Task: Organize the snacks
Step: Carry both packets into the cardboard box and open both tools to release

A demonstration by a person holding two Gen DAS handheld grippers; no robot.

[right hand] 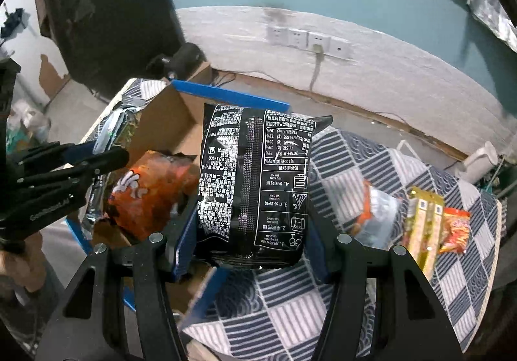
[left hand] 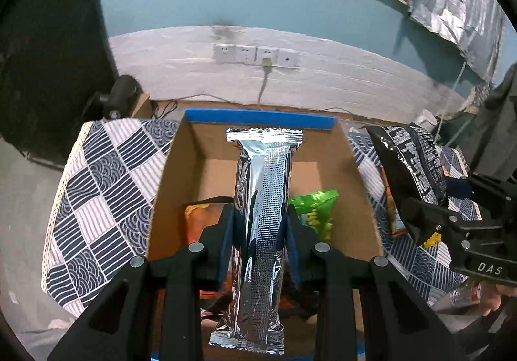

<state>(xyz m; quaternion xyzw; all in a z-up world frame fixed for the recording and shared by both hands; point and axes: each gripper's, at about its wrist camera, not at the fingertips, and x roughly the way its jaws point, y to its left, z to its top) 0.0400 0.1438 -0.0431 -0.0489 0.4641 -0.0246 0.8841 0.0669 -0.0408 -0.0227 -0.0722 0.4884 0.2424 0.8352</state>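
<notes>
Hovering over the blue-rimmed cardboard box (left hand: pixel 181 173) — long crinkled silver foil packet (left hand: pixel 263 218), clenched in left gripper (left hand: pixel 260 228); glossy black printed snack bag (right hand: pixel 255 186), pinched half-wide in right gripper (right hand: pixel 250 241), hanging beside the box.

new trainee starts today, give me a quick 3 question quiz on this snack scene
1. True or false: the left claw is shut on a silver packet.
2. What does the right claw grip? A) green bag B) black bag C) yellow bar
3. Fill in: the orange bag and green bag lie inside the cardboard ____.

Key
1. True; the packet is held above the box.
2. B, the black bag, over the box's right edge.
3. box
</notes>
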